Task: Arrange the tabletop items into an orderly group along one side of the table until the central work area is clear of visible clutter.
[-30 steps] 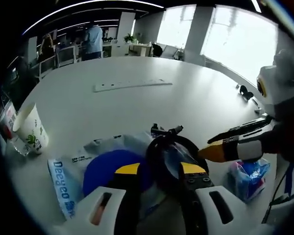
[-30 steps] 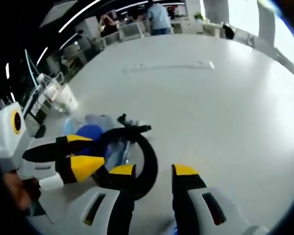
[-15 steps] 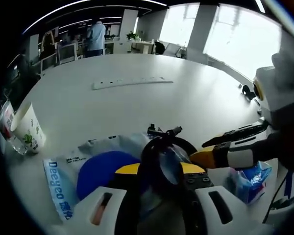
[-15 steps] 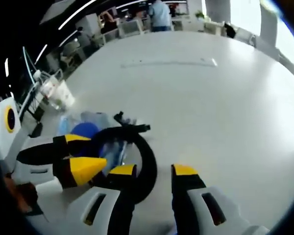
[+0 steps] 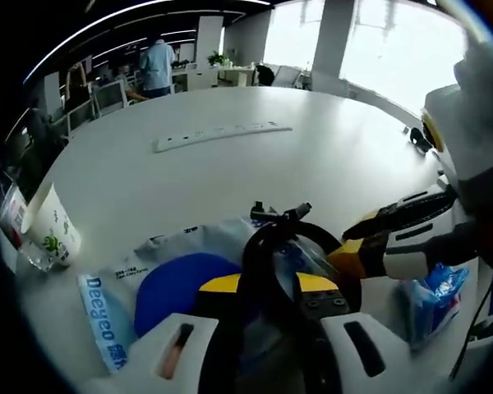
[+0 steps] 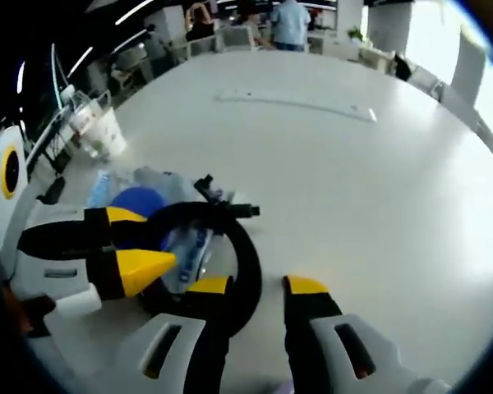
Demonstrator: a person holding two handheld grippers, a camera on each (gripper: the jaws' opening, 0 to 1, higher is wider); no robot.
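My left gripper [image 5: 267,289] has its jaws set around the black coiled cable loop [image 5: 300,246], which lies on the blue-printed plastic bag [image 5: 140,275] on the white table [image 5: 230,176]. My right gripper [image 6: 246,289] stands parted beside the loop.

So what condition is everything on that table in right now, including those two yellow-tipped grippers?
Left gripper: open, jaws either side of the black ring.
Right gripper: open, jaws apart at the ring's edge.
Black ring: lying on the plastic bag.
Plastic bag: flat, crumpled, a blue disc inside.
Paper cup: upright.
Blue packet: crumpled.
Power strip: flat on the table.
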